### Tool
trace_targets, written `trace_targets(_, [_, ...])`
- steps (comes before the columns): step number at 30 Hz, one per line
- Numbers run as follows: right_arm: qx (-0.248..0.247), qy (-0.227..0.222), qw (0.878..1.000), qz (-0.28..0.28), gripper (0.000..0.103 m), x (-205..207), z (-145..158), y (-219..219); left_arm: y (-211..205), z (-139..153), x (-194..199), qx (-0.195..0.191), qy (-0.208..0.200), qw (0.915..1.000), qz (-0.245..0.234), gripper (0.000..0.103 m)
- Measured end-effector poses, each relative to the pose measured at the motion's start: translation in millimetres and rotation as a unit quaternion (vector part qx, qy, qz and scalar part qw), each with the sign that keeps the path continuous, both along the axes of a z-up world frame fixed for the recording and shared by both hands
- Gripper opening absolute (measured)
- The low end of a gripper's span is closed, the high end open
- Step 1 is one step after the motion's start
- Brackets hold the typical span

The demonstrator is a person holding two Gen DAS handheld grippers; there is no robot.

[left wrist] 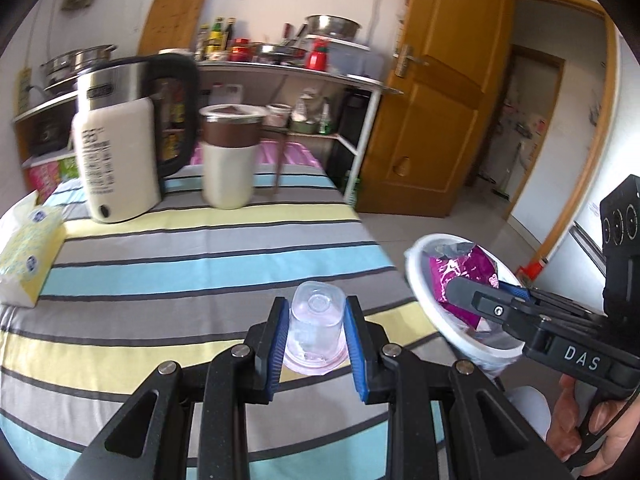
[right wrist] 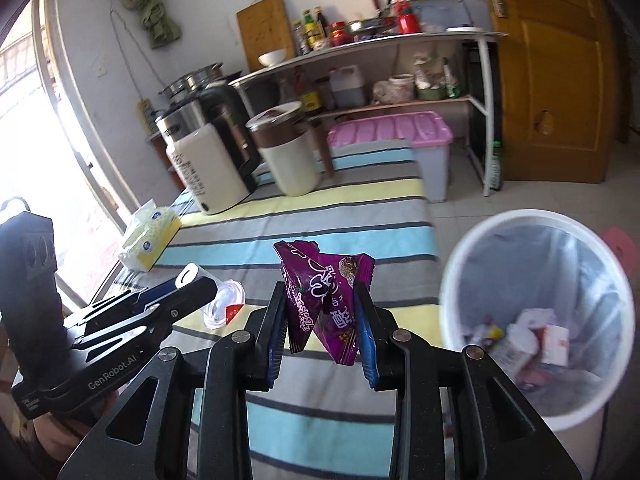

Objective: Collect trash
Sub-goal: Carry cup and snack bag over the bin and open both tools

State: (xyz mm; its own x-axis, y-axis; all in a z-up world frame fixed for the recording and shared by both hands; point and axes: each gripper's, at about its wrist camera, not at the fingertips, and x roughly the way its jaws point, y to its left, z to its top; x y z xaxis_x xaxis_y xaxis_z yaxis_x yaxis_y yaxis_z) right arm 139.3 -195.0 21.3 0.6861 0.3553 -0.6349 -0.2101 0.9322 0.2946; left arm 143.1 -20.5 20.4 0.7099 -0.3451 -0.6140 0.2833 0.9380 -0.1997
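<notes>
Crinkled purple foil snack wrapper (right wrist: 325, 302) is pinched in the right gripper (right wrist: 323, 320) near the striped tablecloth's (left wrist: 200, 240) right edge, beside the white lined trash bin (right wrist: 452, 280); left gripper (left wrist: 316, 340) clamps a clear plastic cup (left wrist: 316, 328).

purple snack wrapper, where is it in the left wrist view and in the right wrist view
Left wrist view: purple snack wrapper at right, held by the right gripper in front of the white trash bin.
Right wrist view: wrapper at centre, pinched between the fingers.
Shared landmark: the cream kettle on the striped cloth.
</notes>
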Motion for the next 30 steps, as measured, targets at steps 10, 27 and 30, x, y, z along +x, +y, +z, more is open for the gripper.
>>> trace_targets(10, [0.004, -0.007, 0.998, -0.063, 0.032, -20, 1, -64, -64, 5, 1, 0.015, -0.010, 0.9977, -0.065, 0.028])
trace_targets(27, [-0.027, 0.018, 0.987, -0.157, 0.032, -17, -27, -145, -154, -21, 44, 0.031, 0.016, 0.9892, -0.142, 0.028])
trace_targets(30, [-0.030, 0.024, 0.986, -0.162, 0.032, -15, -33, -152, -167, -25, 50, 0.033, 0.020, 0.9877, -0.152, 0.028])
